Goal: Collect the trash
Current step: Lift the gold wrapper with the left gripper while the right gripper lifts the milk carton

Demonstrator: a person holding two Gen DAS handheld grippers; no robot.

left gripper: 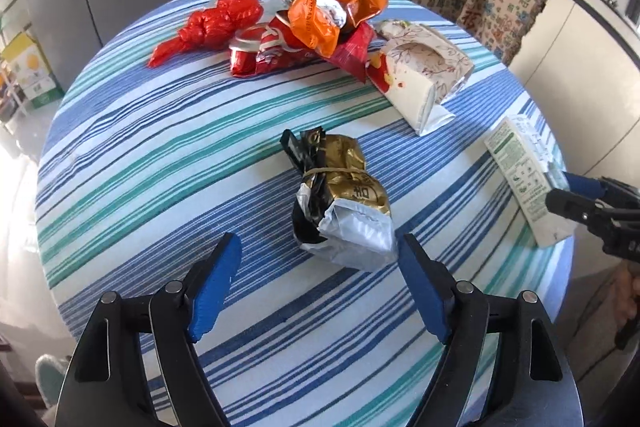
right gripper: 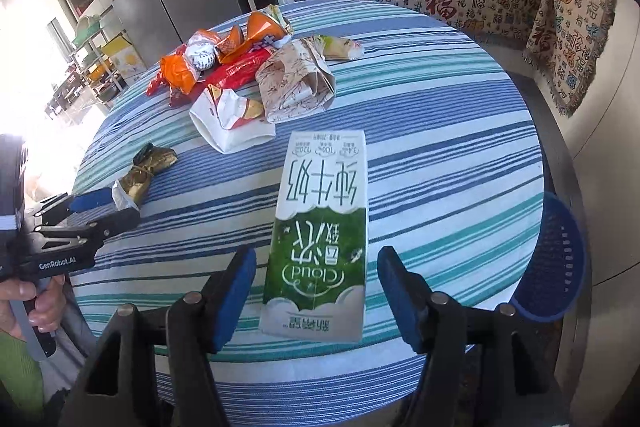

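Progress: early going, by my read. All the trash in view lies on the round tabletop with the blue, teal and white striped cloth (left gripper: 168, 155), and nothing is gripped.
Bin: a blue perforated plastic basket (right gripper: 556, 267) sits beside the tabletop's right edge; nothing shows inside it, though only part of it is in view.
Left gripper (left gripper: 320, 267): blue-padded fingers spread wide, empty, lined up on the crumpled gold-and-black foil packet tied with a rubber band (left gripper: 340, 199). The right pad is just beside the packet's silver torn end; whether it touches I cannot tell.
Right gripper (right gripper: 316, 287): fingers wide open, empty, straddling the near end of the flattened green-and-white milk carton (right gripper: 320, 239) without closing on it.
Carton: lies flat and lengthwise, print upside down to the camera, its near end right at the tabletop's edge.
Foil packet: squashed and wrinkled, near the middle of the tabletop, apart from the rest.
Still to collect: the far heap, with a knotted red plastic bag (left gripper: 212, 23), orange snack wrappers (left gripper: 320, 15), a crushed red can (left gripper: 260, 51) and a torn white floral paper box (left gripper: 420, 75), packed together.
Call: two pickups set up, everything left to bin.
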